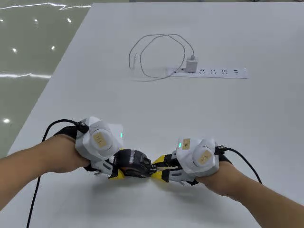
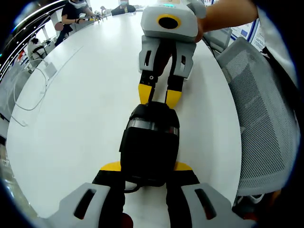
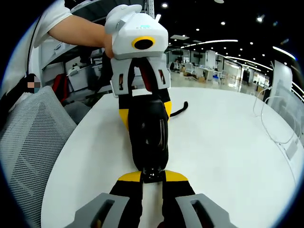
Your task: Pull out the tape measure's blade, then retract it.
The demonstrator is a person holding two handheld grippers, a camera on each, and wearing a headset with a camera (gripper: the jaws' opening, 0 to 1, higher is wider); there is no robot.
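Observation:
A black tape measure [image 1: 137, 163] lies low over the white table [image 1: 190, 109], near its front edge. My left gripper [image 1: 124, 167] is shut on its case from the left. In the left gripper view the case [image 2: 149, 147] sits between my yellow-tipped jaws, left gripper [image 2: 148, 166]. My right gripper [image 1: 158, 167] faces it from the right, its tips against the case's front. In the right gripper view the right gripper [image 3: 152, 176] is shut on the blade's end hook [image 3: 152, 174], with the case [image 3: 148, 135] just beyond. Almost no blade shows between hook and case.
A white power strip [image 1: 213, 72] with a charger [image 1: 191, 64] and a looped white cable [image 1: 156, 52] lies at the far middle of the table. The table's left edge [image 1: 52, 76] drops to glossy floor. A grey mesh chair [image 2: 256, 118] stands behind me.

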